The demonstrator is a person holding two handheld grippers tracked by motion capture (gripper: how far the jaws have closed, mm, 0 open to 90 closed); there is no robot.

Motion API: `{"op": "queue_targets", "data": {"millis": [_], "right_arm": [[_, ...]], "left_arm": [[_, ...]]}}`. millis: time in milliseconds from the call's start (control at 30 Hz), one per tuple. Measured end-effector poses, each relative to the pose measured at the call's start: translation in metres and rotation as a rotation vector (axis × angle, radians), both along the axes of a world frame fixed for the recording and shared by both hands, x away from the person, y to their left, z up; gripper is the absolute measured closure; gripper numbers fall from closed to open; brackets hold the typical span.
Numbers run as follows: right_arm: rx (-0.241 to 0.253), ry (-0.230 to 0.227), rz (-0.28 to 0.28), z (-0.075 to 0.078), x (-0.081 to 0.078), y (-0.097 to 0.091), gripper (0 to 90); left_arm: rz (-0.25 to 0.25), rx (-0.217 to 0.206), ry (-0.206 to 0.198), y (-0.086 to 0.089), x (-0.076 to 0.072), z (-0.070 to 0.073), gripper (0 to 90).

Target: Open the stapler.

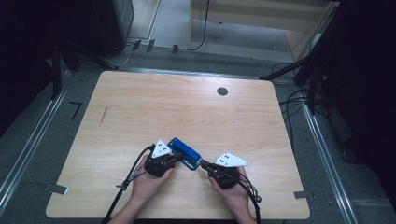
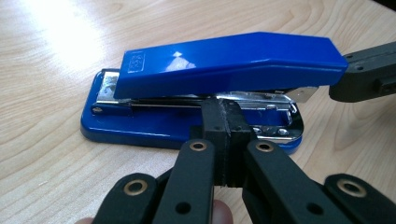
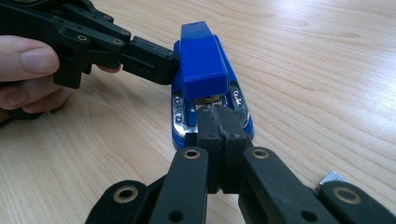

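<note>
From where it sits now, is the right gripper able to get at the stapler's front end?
Probably yes: the right gripper, jaws shut, already sits at the front of the stapler with nothing between. The left gripper is at its side, out of the way.

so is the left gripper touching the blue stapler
Touching. In the left gripper view the shut left gripper presses its tips against the stapler's side, under the blue top arm, no gap visible.

This looks like a lab recording bay: a bare wooden table on grey carpet, ringed by dark stand legs, floor cables and metal floor rails.
</note>
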State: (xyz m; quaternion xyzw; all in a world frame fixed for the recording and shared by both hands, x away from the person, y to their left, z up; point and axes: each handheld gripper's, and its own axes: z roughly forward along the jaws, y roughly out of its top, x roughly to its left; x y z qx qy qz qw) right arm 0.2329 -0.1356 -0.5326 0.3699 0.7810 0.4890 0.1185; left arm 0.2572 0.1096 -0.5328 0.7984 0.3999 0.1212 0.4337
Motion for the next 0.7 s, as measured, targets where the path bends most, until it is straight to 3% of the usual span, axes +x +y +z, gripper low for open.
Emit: {"op": "queue_targets", "data": {"millis": [267,400,533,633,700], "right_arm": [[-0.024,-0.001,-0.004,-0.0022,0.0027,0.0017,90.0],[-0.025,0.002,-0.006,-0.0025,0.0034,0.0023,90.0],[-0.031,0.002,-0.001,-0.0033,0.0043,0.0028,90.0],[-0.029,0.006,-0.001,-0.0042,0.0048,0.0039,90.0],[-0.031,0.003,0.002,-0.0046,0.0052,0.0047,90.0]], "left_arm": [[0.006,0.021,0.006,-0.0029,0.0018,-0.0005,90.0],[0.000,0.013,-0.033,-0.0045,-0.0009,0.0005,90.0],[-0.002,0.004,-0.016,-0.0044,0.0008,0.0002,90.0],[-0.014,0.037,-0.012,-0.0072,0.0006,-0.0001,90.0],[-0.014,0.038,-0.011,-0.0071,0.0007,-0.0001,90.0]]}}
